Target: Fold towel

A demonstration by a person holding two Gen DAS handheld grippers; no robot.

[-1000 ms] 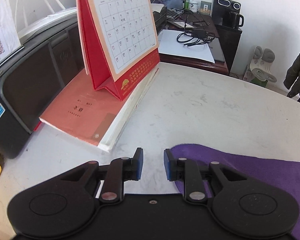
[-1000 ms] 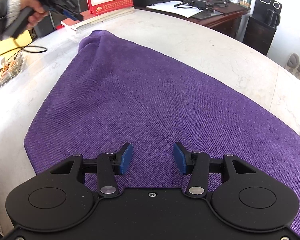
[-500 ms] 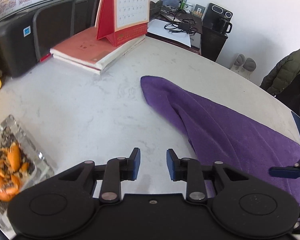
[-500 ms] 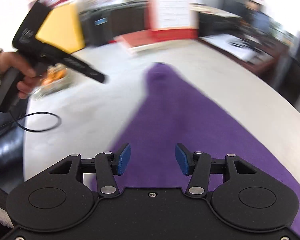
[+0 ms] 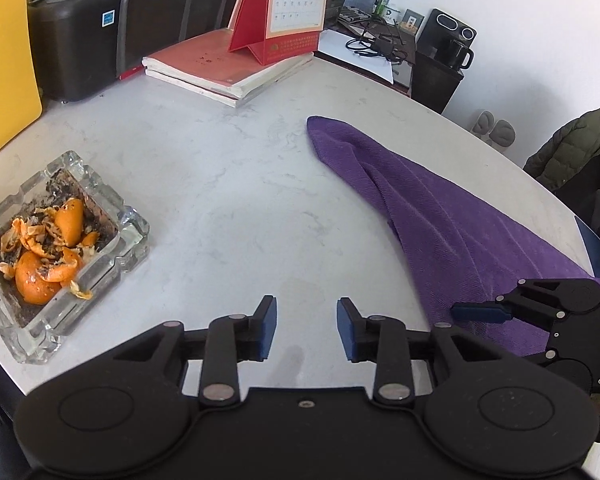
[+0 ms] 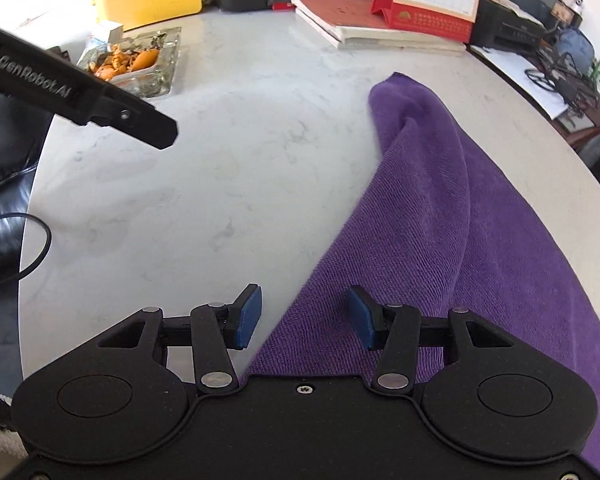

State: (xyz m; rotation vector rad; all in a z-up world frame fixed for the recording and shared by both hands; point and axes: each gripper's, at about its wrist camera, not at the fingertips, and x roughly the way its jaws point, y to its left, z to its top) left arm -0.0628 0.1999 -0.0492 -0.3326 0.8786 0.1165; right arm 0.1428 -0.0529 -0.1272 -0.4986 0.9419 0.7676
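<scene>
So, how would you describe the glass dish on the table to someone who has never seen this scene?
On the pale marble table, look at the edge opposite the purple towel. There stands a square clear glass ashtray; it alone holds orange peel and dark ash.

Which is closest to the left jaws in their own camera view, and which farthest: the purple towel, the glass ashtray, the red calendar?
1. Purple towel, just right of the left gripper.
2. Glass ashtray, off to the left.
3. Red calendar, at the table's far side on the books.
</scene>
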